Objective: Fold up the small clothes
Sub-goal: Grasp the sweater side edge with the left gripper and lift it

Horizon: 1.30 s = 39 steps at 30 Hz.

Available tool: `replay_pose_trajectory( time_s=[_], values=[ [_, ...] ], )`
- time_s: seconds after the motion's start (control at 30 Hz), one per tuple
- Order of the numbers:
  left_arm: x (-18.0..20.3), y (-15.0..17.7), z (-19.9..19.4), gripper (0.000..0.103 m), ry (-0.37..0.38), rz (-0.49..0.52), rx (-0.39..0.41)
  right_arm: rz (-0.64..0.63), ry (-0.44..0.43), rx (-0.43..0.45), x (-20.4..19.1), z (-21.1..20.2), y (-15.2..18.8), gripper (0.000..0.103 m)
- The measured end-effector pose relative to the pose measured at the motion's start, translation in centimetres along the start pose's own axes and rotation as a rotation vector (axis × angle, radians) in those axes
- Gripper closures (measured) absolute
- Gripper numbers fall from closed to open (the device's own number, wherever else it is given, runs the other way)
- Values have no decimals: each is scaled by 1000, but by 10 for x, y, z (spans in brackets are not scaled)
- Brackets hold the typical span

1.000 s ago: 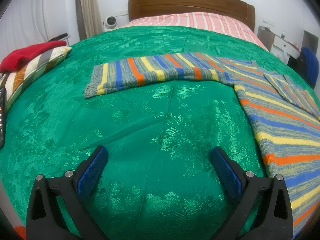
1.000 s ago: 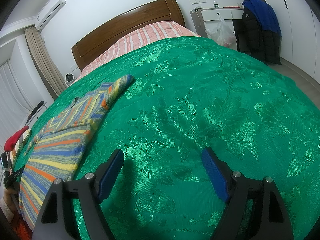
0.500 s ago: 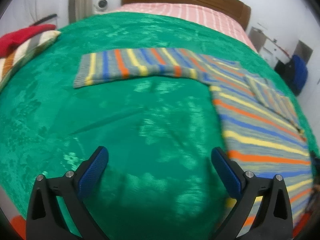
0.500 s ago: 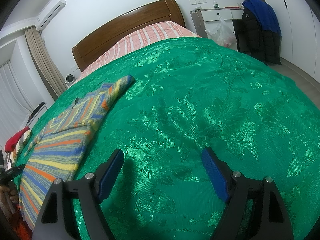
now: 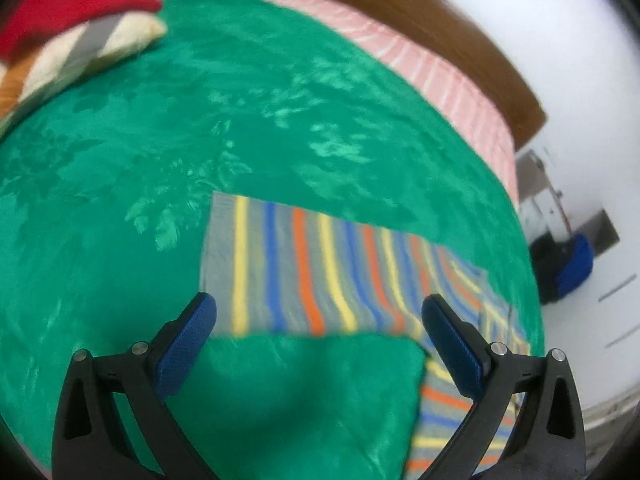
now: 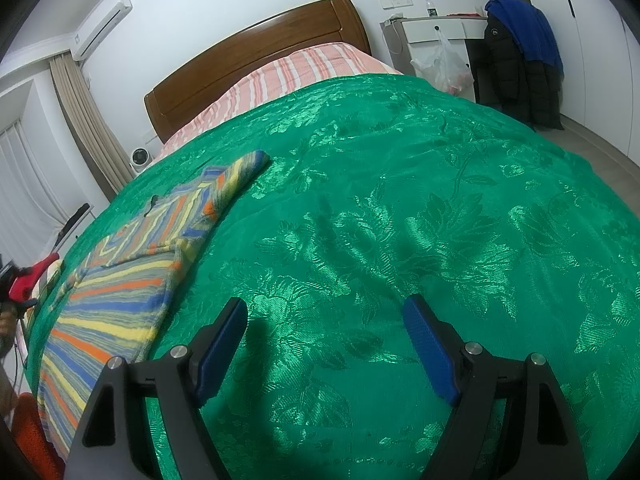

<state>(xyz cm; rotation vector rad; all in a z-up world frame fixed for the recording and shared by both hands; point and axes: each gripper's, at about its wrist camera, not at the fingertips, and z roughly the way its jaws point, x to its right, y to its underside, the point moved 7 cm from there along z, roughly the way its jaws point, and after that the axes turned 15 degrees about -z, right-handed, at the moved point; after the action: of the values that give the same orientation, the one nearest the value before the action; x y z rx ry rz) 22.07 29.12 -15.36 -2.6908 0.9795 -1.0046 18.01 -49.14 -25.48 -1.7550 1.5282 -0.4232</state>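
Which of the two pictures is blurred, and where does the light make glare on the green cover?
Left wrist view: smeared by motion; the striped knitted sweater and red cloth have soft edges. Right wrist view: sharp; bright sheen on the shiny green floral bedspread, bent by the fisheye lens.

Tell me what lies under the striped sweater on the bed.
The striped sweater lies spread flat on the green bedspread, which shows all around it. The stretch of bedspread directly beneath the knit is covered, so anything under there cannot be seen.
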Motion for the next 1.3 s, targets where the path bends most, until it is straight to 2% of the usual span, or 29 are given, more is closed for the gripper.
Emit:
replay_pose_trajectory(
  time_s=[0.03, 0.13, 0.2, 0.3, 0.37, 0.4, 0.43, 0.47, 0.5, 0.57, 0.67, 0.73, 0.8, 0.83, 0.87, 0.93, 0.97, 1.0, 1.07, 1.1, 1.17, 1.23, 1.3],
  values=[
    [-4, -4, 10, 1, -40, 2, -7, 0, -1, 1, 0, 0, 0, 23],
    [-26, -14, 41, 2, -282, 14, 37, 0, -1, 1, 0, -1, 0, 23],
    [-46, -22, 53, 2, -406, -25, 81, 0, -2, 1, 0, -1, 0, 23],
    [-51, -27, 53, 2, -431, -42, 146, 1, -2, 2, 0, -1, 0, 23],
    [-43, -25, 54, 19, -409, -2, 148, 1, -4, 5, 0, -1, -1, 23],
    [-34, -21, 57, 43, -394, 62, 143, 2, -7, 8, 0, -1, -1, 22],
    [-27, -19, 60, 78, -379, 105, 129, 2, -9, 9, 0, -2, -1, 22],
    [-19, -16, 63, 100, -363, 149, 107, 3, -10, 11, 0, -2, -1, 22],
    [-11, -14, 64, 100, -350, 172, 90, 3, -12, 12, 0, -2, -1, 22],
    [9, -14, 57, 100, -346, 202, 122, 3, -13, 12, 1, -2, -1, 22],
    [83, -1, 31, 100, -246, 333, 187, 3, -13, 13, 1, -2, -1, 22],
    [152, 29, 12, 100, -152, 495, 212, 3, -13, 13, 0, -2, -1, 22],
    [225, 78, -3, 100, -42, 674, 213, 3, -14, 12, 0, -2, -1, 22],
    [249, 98, -5, 100, 2, 731, 204, 2, -14, 12, 0, -2, -1, 21],
    [282, 134, -5, 100, 74, 804, 169, 2, -14, 12, 0, -2, -1, 21],
    [313, 178, 4, 99, 148, 864, 103, 3, -13, 12, 0, -2, -1, 21],
    [326, 204, 12, 98, 185, 880, 63, 3, -14, 13, 0, -2, -1, 21],
    [335, 229, 26, 93, 219, 888, 3, 3, -14, 13, 0, -2, -1, 21],
    [339, 261, 55, 62, 228, 894, -145, 3, -15, 14, 0, -2, -1, 21],
    [333, 268, 71, 45, 188, 866, -180, 3, -15, 14, -1, -2, -1, 21],
    [319, 258, 77, 43, 188, 808, -172, 3, -16, 14, -1, -2, -1, 21],
    [302, 234, 83, 41, 185, 728, -172, 4, -18, 15, -1, -2, -1, 21],
    [278, 198, 86, 41, 123, 625, -111, 5, -22, 18, -1, -1, -1, 21]
  ],
)
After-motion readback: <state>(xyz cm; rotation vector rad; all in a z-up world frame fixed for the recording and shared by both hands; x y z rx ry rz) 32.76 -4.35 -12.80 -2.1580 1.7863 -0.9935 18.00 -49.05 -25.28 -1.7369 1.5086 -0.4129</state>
